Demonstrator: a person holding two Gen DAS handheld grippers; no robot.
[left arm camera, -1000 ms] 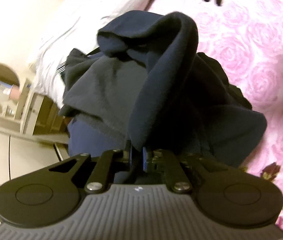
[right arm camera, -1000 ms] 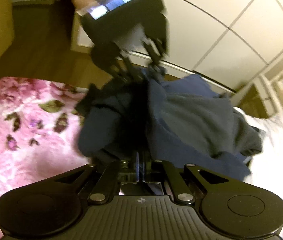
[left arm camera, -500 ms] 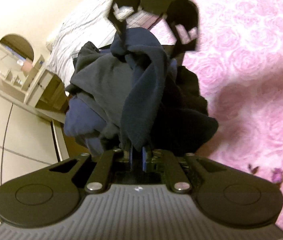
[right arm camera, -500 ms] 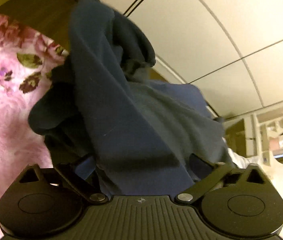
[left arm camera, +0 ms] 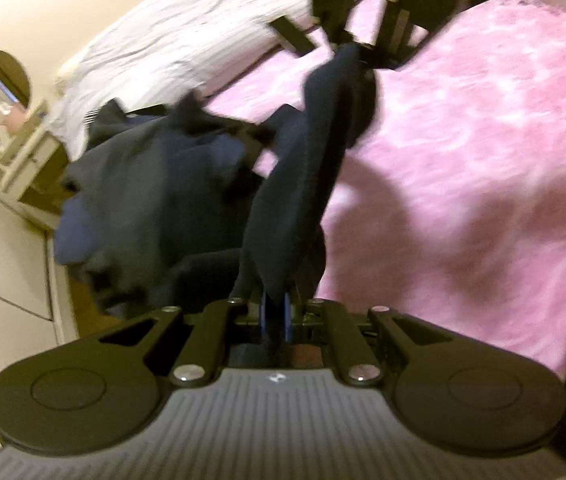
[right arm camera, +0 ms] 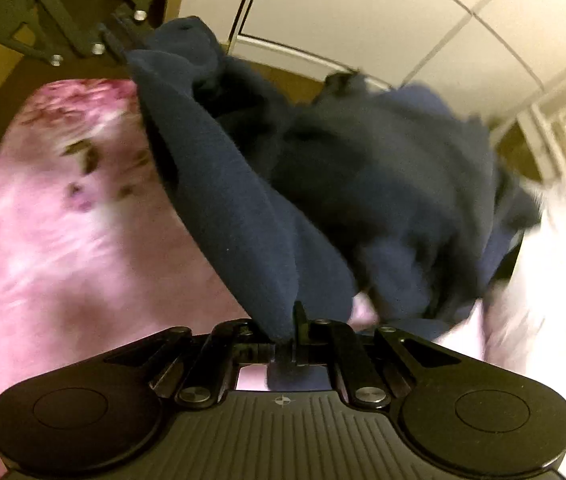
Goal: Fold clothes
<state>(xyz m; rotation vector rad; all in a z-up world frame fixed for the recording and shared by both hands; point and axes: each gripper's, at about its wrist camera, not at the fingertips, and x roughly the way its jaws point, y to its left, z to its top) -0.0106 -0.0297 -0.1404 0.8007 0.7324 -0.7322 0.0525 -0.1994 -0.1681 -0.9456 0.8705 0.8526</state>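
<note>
In the left wrist view, a cream wall with a round mirror (left arm camera: 1, 80) sits at the far left, above a small shelf unit. Next comes a white rumpled sheet (left arm camera: 187, 36) running along the bed. At centre, a dark navy garment (left arm camera: 155, 200) lies bunched on the bed's near edge, blurred in places. One band of its cloth stretches taut between the two tools. The left gripper (left arm camera: 276, 312) at bottom centre has its jaws pressed together, pinching the near end of that band. The right gripper (left arm camera: 357, 50) at top centre pinches the far end. To the right spreads a pink rose-patterned blanket (left arm camera: 483, 152).

In the right wrist view, the pink blanket (right arm camera: 63, 240) fills the left side, with the left gripper (right arm camera: 131, 46) at upper left biting the cloth. The navy garment (right arm camera: 363, 184) heaps across the middle. The right gripper (right arm camera: 285, 334) at bottom centre has its jaws closed on the cloth. The white sheet (right arm camera: 543, 280) blurs at right.
</note>
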